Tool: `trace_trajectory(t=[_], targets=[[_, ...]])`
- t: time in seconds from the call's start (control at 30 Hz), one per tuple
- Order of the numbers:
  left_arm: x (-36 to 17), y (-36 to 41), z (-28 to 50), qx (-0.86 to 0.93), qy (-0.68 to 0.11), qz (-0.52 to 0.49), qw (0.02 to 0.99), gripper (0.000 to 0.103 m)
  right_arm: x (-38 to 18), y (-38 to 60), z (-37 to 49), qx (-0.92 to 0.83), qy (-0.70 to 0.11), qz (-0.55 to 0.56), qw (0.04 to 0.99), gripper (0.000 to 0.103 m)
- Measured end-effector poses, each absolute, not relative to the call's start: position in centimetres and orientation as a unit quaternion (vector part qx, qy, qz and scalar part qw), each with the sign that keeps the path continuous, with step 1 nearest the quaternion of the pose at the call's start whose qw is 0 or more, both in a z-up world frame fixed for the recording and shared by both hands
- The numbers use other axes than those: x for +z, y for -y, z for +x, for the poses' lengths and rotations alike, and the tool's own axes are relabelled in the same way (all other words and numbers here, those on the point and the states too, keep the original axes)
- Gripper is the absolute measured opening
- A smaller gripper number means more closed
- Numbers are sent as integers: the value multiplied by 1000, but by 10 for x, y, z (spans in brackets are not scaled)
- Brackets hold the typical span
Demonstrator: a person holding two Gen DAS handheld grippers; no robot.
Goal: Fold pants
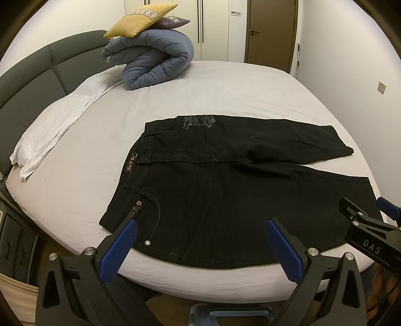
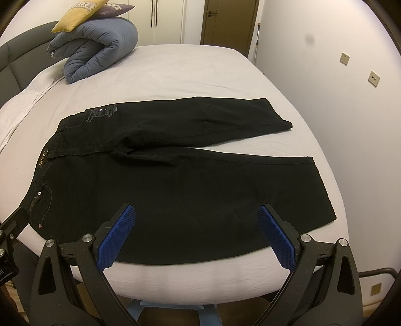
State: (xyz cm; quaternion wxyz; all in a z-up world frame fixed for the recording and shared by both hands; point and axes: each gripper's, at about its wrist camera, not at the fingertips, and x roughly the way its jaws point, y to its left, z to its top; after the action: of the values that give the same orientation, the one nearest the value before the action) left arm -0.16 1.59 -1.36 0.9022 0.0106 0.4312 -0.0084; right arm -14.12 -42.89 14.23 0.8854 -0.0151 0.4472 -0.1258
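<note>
1. One pair of black pants (image 1: 225, 190) lies flat on the bed (image 1: 225, 85), waistband toward the headboard (image 1: 30, 75), both legs pointing toward the wall side and spread in a narrow V.
2. Two tools are present. The left tool (image 1: 200, 248) has its blue-padded fingers (image 1: 117, 250) set wide apart, holding nothing, poised over the near hip and pocket of the pants at the bed's near edge.
3. The right tool (image 2: 196, 233) likewise has its fingers spread apart and empty, poised over the near leg.
4. Counted elsewhere: one rolled blue duvet (image 1: 155, 60), two cushions, yellow (image 1: 140, 20) over purple (image 1: 173, 22), stacked on it; one white pillow (image 1: 57, 125) by the headboard.
5. The left wrist view alone shows the right tool from the side at its right margin, and the gold waistband label (image 1: 132, 163) legibly.
6. The right wrist view alone shows both leg hems (image 2: 323, 185) in full, two wall sockets (image 2: 374, 78), and part of the left tool at its left margin.
</note>
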Motion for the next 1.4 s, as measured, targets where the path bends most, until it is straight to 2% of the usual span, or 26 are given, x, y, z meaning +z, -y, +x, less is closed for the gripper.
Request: trace_trajectory(t=[1.03, 1.27, 1.4], targets=[[-24, -23, 1, -3, -438, 6, 899, 103, 137, 429, -135, -116, -458, -14, 881, 100], [-25, -25, 18, 3, -421, 17, 907, 103, 131, 428, -122, -102, -462, -22, 881, 100], [-19, -42, 55, -20, -399, 9, 917, 103, 132, 431, -102, -49, -454, -19, 889, 100]])
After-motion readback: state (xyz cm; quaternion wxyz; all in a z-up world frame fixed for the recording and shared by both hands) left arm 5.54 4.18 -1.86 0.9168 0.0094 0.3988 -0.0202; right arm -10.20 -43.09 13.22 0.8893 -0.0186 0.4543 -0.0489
